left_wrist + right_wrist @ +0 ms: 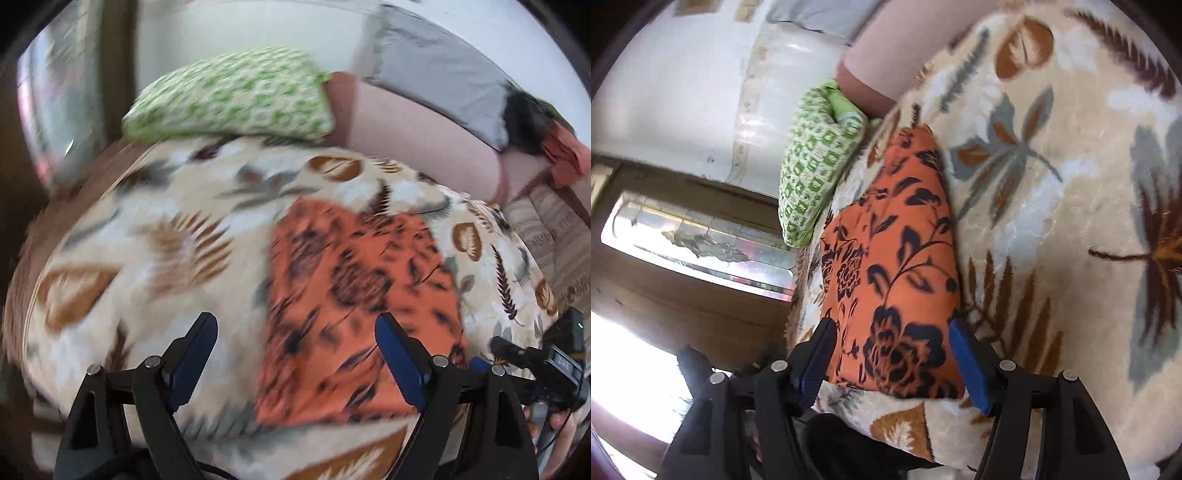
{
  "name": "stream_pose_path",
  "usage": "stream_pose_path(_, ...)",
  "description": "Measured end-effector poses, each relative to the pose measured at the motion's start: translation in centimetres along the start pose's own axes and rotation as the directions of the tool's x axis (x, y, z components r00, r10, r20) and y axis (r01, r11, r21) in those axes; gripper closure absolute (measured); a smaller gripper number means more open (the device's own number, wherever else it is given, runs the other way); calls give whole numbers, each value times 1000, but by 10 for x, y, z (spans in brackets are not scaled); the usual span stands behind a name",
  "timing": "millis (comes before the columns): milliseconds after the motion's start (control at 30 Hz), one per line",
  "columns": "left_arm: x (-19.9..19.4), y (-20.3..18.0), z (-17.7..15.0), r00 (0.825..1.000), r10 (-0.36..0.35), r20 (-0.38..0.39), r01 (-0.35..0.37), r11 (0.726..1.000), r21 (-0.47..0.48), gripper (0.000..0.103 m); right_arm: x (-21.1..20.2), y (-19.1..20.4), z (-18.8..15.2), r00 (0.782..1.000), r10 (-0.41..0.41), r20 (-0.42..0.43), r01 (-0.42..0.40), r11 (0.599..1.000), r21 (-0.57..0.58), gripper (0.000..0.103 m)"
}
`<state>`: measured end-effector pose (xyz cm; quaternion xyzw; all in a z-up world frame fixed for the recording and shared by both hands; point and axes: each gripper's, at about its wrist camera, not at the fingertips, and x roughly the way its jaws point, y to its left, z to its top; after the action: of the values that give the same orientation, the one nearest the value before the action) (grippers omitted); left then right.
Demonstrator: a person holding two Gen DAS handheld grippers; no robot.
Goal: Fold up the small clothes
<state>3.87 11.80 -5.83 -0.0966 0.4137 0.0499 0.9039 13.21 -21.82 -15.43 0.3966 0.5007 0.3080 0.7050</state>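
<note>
An orange cloth with a black flower print (354,295) lies folded flat on a cream leaf-patterned blanket (155,251). My left gripper (295,332) is open and empty above the cloth's near left part, and the view is blurred. The cloth (897,280) also shows in the right wrist view, lying on the blanket (1052,221). My right gripper (890,332) is open, with its fingers standing either side of the cloth's near end. The right gripper's body (546,365) shows at the right edge of the left wrist view.
A green and white patterned pillow (236,99) (816,162) lies at the blanket's far edge. A person in a grey top (436,85) with bare skin showing lies beyond it. A wooden frame with glass (701,236) stands beside the bed.
</note>
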Motion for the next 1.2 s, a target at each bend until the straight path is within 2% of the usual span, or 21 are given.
stream_pose_path(100, 36, -22, 9, 999, -19, -32, 21, 997, 74, 16, 17, -14, 15, 997, 57, -56, -51, 993, 102, 36)
stream_pose_path(133, 52, -26, 7, 997, 5, -71, 1, 996, 85, 16, 23, -17, 17, 994, 83, -68, -73, 988, 138, 35)
stream_pose_path(200, 89, -26, -8, 973, 113, -201, -90, 989, 121, 16, 37, -20, 17, 990, 70, -125, -53, 989, 135, 35)
stream_pose_path(233, 105, -19, -22, 958, 127, -257, -101, 988, 114, 14, 41, -25, 14, 989, 44, -143, -24, 990, 139, 50)
stream_pose_path(267, 105, -14, -27, 963, 99, -250, -81, 993, 83, 12, 42, -29, 9, 987, 30, -156, -6, 988, 155, 71)
stream_pose_path(333, 101, -5, -34, 968, 73, -238, -65, 997, 39, 10, 30, -13, 2, 990, -46, -135, 53, 997, 50, 84)
stream_pose_path(367, 100, -4, -37, 969, 67, -236, -59, 997, 40, 9, 27, -7, -2, 987, -104, -120, 102, 995, -15, 85)
stream_pose_path(433, 103, -6, -38, 970, 73, -232, -61, 997, 57, 7, 35, -19, -1, 976, -167, -140, 165, 986, -30, 81)
stream_pose_path(467, 103, -5, -38, 971, 72, -230, -60, 997, 56, 7, 35, -29, 1, 980, -127, -155, 134, 990, 32, 72)
stream_pose_path(500, 103, -3, -38, 970, 60, -235, -51, 998, 45, 7, 32, -33, 3, 985, -69, -155, 84, 992, 93, 62)
stream_pose_path(533, 104, -1, -38, 970, 52, -238, -44, 998, 43, 7, 24, -29, 6, 990, -41, -131, 54, 993, 101, 39)
stream_pose_path(600, 104, 1, -39, 971, 49, -233, -39, 998, 50, 6, 1, -16, 15, 999, -49, -24, 50, 997, 56, 18)
stream_pose_path(667, 105, 2, -35, 972, 45, -230, -36, 999, 41, 5, -7, -12, 29, 999, -41, 20, 40, 998, 45, 18)
stream_pose_path(767, 106, 2, -37, 974, 41, -223, -33, 999, 39, 5, 13, -19, 57, 1000, 8, -2, -8, 995, 97, 18)
stream_pose_path(867, 105, 3, -40, 975, 31, -219, -24, 999, 36, 5, 52, -19, 73, 994, 49, -95, -39, 994, 106, 19)
stream_pose_path(900, 104, 3, -41, 976, 32, -217, -24, 999, 35, 5, 68, -16, 72, 989, 48, -143, -36, 996, 84, 42)
stream_pose_path(933, 103, 3, -41, 976, 30, -217, -23, 999, 35, 5, 67, -16, 71, 990, 9, -143, 0, 998, 64, 75)
stream_pose_path(1033, 94, 3, -39, 975, 42, -220, -35, 999, 34, 8, 58, 7, 61, 998, -24, -64, 23, 999, -24, 75)
stream_pose_path(1100, 81, -4, -29, 981, 31, -192, -26, 999, 31, 13, 72, -7, 65, 991, -108, -81, 107, 994, -17, 74)
stream_pose_path(1133, 65, -11, -17, 992, 0, -129, 6, 999, 48, 13, 74, -17, 65, 992, -79, -95, 82, 996, 27, 67)
stream_pose_path(1200, 49, -22, -1, 999, -6, -37, 9, 996, 94, 13, 71, -21, 67, 994, -14, -113, 24, 996, 82, 58)
